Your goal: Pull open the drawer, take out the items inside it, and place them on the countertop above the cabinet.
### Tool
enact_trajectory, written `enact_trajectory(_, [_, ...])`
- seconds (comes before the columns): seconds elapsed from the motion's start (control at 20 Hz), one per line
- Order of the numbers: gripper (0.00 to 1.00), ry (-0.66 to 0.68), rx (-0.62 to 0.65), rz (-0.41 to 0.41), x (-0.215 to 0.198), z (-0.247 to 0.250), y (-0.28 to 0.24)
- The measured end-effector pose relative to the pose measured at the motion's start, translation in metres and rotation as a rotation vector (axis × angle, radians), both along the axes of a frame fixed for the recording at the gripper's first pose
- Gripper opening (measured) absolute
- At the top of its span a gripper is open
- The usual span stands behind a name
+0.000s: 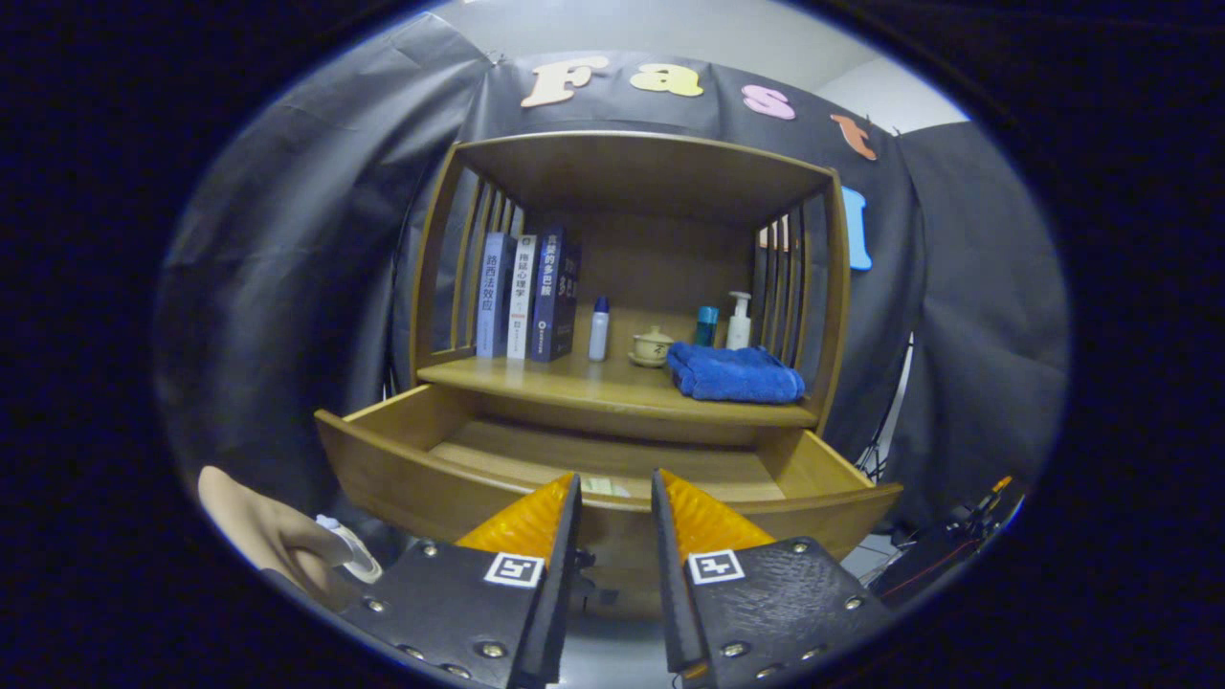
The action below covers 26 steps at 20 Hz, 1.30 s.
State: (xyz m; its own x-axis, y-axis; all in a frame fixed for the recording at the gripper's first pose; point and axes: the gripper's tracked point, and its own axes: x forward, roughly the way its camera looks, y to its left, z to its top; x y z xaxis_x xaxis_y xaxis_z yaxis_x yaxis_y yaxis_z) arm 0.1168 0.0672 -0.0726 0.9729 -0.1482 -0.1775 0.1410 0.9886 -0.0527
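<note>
Your gripper (pixel 615 498) fingers narrowly apart, holding nothing, at front edge of open drawer (pixel 402 478); towel (pixel 735 373) beyond, at shelf's right end.

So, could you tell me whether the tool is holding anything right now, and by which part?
Nothing is held: the tool is open, its fingers apart with an empty gap, at the front edge of the open drawer.

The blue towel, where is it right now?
The blue towel lies folded on the countertop above the open drawer, right of the small teacup, in front of the pump bottle, beyond the open claw.
</note>
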Motion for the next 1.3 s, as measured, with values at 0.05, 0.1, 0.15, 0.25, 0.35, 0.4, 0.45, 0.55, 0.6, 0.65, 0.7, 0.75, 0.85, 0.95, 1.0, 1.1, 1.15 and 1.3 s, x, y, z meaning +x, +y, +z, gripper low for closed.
enact_trajectory(0.05, [0.41,-0.003,-0.005,0.006,0.005,0.006,-0.001])
enact_trajectory(0.1, [0.41,-0.002,-0.005,0.016,0.011,0.011,0.000])
enact_trajectory(0.15, [0.41,0.006,-0.005,0.031,0.018,0.015,0.002])
enact_trajectory(0.25, [0.41,0.043,-0.002,0.074,0.038,0.017,0.006])
enact_trajectory(0.35, [0.41,0.116,-0.002,0.121,0.058,0.010,0.010])
enact_trajectory(0.4, [0.41,0.168,0.009,0.143,0.067,0.002,0.012])
enact_trajectory(0.45, [0.41,0.220,0.026,0.165,0.075,-0.006,0.013])
enact_trajectory(0.55, [0.41,0.310,0.045,0.180,0.093,-0.023,0.011])
enact_trajectory(0.6, [0.41,0.352,0.035,0.181,0.102,-0.030,0.007])
enact_trajectory(0.65, [0.41,0.406,0.016,0.185,0.107,-0.039,0.004])
enact_trajectory(0.7, [0.41,0.453,0.009,0.195,0.112,-0.048,0.003])
enact_trajectory(0.75, [0.41,0.502,0.012,0.204,0.116,-0.060,0.005])
enact_trajectory(0.85, [0.41,0.586,0.016,0.216,0.120,-0.079,0.006])
enact_trajectory(0.95, [0.41,0.637,0.028,0.215,0.126,-0.094,0.005])
enact_trajectory(1.0, [0.41,0.659,0.030,0.208,0.129,-0.099,0.002])
enact_trajectory(1.1, [0.41,0.699,0.009,0.199,0.131,-0.109,-0.003])
enact_trajectory(1.15, [0.41,0.726,0.007,0.196,0.130,-0.117,-0.004])
enact_trajectory(1.3, [0.41,0.781,0.035,0.188,0.130,-0.130,-0.007])
